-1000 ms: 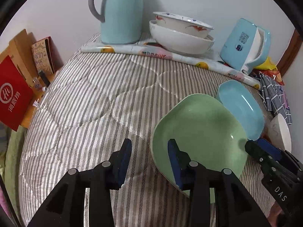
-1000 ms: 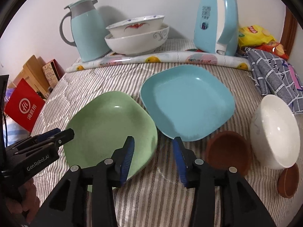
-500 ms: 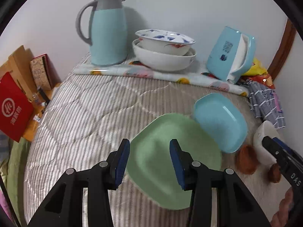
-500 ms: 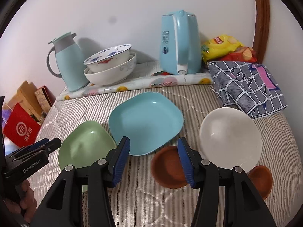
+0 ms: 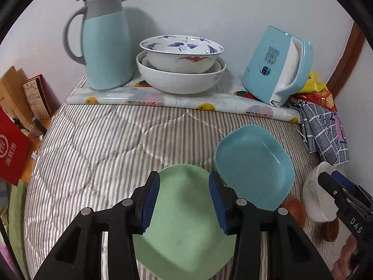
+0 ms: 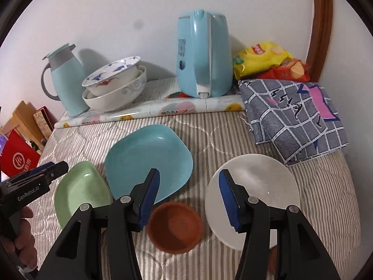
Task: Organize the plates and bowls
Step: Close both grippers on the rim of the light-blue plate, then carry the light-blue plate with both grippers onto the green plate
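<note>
Both tongs hang released: left tongs (image 5: 184, 196) over the green plate (image 5: 184, 228), right tongs (image 6: 188, 198) above the brown bowl (image 6: 174, 231); nothing stacked yet.

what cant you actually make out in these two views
- Second small brown dish: right wrist view, mostly behind the right gripper arm.
- Green plate near edge: left wrist view, covered by the left gripper.
- Lower white bowl's inside: both views, hidden by the patterned bowl nested in it.
</note>
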A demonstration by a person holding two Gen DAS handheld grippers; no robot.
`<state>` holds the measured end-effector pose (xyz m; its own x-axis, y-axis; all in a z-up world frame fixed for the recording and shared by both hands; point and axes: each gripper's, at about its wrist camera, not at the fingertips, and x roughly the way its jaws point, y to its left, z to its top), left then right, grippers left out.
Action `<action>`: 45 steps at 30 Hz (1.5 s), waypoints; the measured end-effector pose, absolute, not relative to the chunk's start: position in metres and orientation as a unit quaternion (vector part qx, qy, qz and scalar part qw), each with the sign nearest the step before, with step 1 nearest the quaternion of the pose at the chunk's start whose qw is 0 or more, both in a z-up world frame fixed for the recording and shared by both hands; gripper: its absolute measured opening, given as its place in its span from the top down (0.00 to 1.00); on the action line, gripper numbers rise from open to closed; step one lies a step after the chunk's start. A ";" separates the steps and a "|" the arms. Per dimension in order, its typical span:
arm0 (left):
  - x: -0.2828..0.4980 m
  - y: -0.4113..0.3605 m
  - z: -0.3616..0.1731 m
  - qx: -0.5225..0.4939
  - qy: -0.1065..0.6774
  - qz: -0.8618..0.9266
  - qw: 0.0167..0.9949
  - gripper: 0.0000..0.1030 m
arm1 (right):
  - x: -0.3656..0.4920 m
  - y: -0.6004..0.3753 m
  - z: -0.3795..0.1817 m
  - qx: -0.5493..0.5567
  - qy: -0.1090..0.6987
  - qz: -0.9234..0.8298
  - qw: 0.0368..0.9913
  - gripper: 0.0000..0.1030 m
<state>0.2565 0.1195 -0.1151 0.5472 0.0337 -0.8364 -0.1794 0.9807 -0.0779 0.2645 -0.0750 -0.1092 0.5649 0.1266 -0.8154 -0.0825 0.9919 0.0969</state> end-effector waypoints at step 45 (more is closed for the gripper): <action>0.348 0.077 -0.177 -0.061 0.498 0.010 0.865 0.86 | 0.345 -0.040 -0.175 -0.065 0.509 0.048 0.857 0.90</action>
<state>0.3477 0.0772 -0.1775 0.5036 -0.0428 -0.8629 -0.0785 0.9924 -0.0951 0.3454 -0.0396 -0.1749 0.4770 0.0154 -0.8788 -0.1482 0.9869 -0.0632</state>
